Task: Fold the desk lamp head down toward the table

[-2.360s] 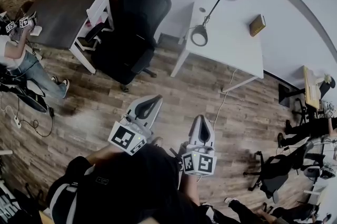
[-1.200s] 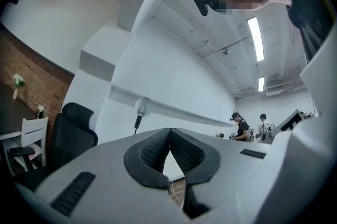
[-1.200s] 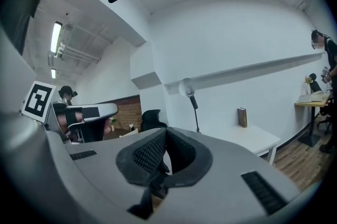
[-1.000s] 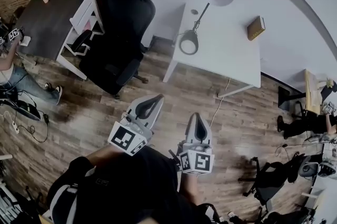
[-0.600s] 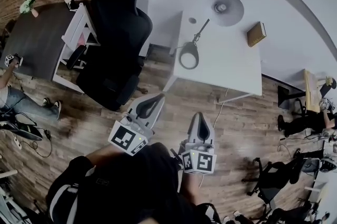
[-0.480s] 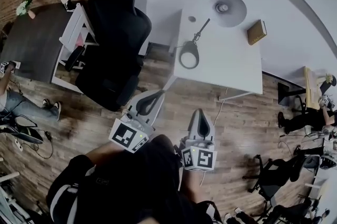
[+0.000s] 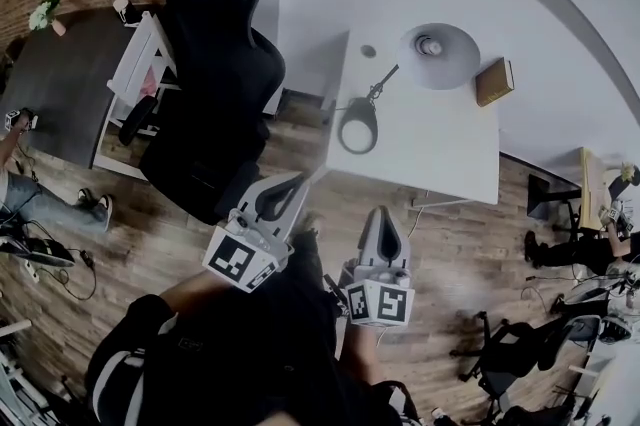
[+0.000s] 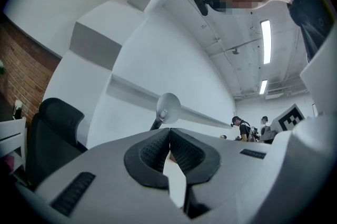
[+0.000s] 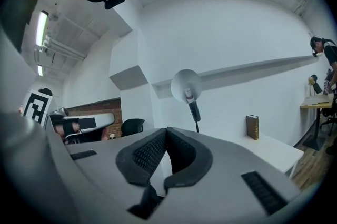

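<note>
Head view: the lamp head (image 7: 438, 54) stands raised on a thin arm (image 7: 386, 81) over a white bench (image 7: 450, 144), well ahead of the left claw (image 7: 296, 182) and right claw (image 7: 385, 217), both closed on nothing. The head looks light and its joint is likely stiff, so grip the rim or neck gently while steadying the base (image 7: 358, 126).

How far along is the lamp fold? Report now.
Done: nothing; the lamp head stands raised above the white table. In hand: nothing; left gripper and right gripper are shut, empty, over the floor short of the table. Left: reach the head, push it down.
</note>
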The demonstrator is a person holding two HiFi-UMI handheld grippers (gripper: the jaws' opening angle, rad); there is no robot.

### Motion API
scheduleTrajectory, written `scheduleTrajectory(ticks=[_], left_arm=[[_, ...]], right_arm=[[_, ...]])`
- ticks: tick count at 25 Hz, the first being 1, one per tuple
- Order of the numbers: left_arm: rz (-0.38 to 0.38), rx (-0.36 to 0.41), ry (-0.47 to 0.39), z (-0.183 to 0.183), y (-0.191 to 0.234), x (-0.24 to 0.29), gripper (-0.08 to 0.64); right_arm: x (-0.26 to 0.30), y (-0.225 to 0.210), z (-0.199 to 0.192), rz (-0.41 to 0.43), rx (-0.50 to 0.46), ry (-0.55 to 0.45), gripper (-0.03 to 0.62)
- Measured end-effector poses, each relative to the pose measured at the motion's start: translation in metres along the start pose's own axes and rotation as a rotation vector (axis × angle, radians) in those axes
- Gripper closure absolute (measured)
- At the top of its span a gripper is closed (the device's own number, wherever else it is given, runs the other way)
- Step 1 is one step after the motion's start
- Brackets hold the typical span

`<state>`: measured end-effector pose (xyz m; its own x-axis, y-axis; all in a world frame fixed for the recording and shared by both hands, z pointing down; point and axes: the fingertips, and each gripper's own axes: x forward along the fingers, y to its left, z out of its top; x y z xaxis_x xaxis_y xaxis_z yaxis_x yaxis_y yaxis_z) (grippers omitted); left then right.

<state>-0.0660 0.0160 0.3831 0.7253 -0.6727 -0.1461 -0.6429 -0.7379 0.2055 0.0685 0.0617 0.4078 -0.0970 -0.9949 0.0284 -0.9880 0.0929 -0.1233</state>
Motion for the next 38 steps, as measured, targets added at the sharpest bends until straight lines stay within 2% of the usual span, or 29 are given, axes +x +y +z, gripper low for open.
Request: scheduleTrajectory(ticks=[6, 14, 19, 22, 24, 29, 34, 38], left_arm=[[0.047, 0.011, -0.015, -0.007, 0.010, 0.053, 0.533], [0.124, 0.030, -0.040, -0.006, 0.023, 0.131, 0.534], [0.164, 0.066, -0.062, 0.006, 0.036, 0.159, 0.532], [0.149, 0.069, -0.071, 0.012, 0.041, 0.171, 0.532], [0.134, 0.058, -0.087, 0.016, 0.044, 0.177, 0.531], [0.055, 0.051, -0.057, 0.020, 0.050, 0.199, 0.428], [-0.005, 0.073, -0.048, 0.028, 0.050, 0.227, 0.408], [-0.026, 0.049, -0.065, 0.037, 0.054, 0.242, 0.407]], right_arm=[[0.044, -0.041, 0.005, 0.045, 0.001, -0.006, 0.578], [0.100, -0.100, 0.034, 0.091, -0.027, -0.028, 0.578], [0.128, -0.117, 0.049, 0.116, -0.033, -0.038, 0.573], [0.138, -0.121, 0.057, 0.116, -0.019, -0.053, 0.534], [0.142, -0.123, 0.061, 0.105, -0.008, -0.063, 0.531], [0.158, -0.129, 0.073, 0.060, 0.022, -0.085, 0.517], [0.174, -0.132, 0.092, 0.039, 0.021, -0.129, 0.502], [0.183, -0.131, 0.095, 0.027, 0.025, -0.138, 0.490]])
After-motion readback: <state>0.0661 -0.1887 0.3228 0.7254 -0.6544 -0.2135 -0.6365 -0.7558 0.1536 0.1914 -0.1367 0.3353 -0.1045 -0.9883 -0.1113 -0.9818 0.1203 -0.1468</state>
